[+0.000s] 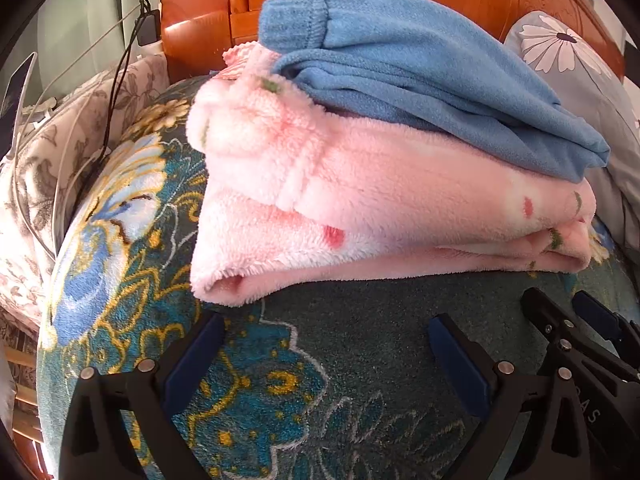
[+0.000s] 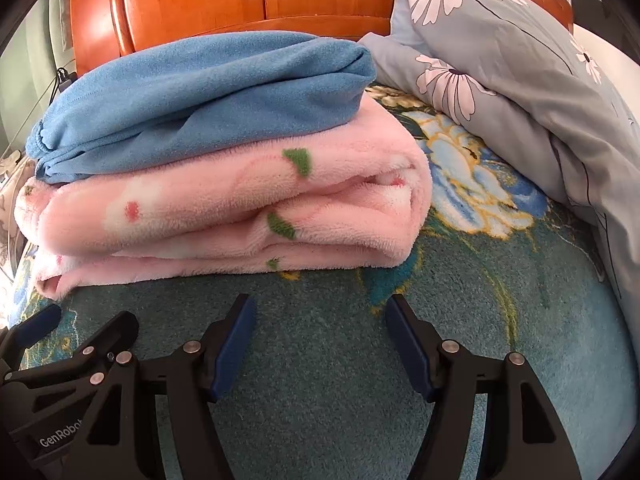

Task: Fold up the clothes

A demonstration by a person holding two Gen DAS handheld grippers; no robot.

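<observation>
Starting at the left of the left wrist view, a patterned pillow (image 1: 36, 184) with cables (image 1: 116, 92) over it is seen beside the wooden headboard (image 1: 200, 12). A teal flowered blanket (image 1: 120, 240) covers the bed. On it, in the middle, a folded pink garment (image 1: 360, 208) lies flat, and a folded blue garment (image 1: 420, 92) is stacked directly on top of it. Farther right, a grey quilt (image 2: 520, 80) with white flowers is bunched against the headboard, just beside the stack.

The left claw (image 1: 324, 348) is held low over the blanket, near the front edge of the pink garment; its jaws are wide apart and nothing is gripped. The right claw (image 2: 320, 336) is seen to the right of it, also just in front of the stack, with jaws apart and empty. Neither claw touches the clothes.
</observation>
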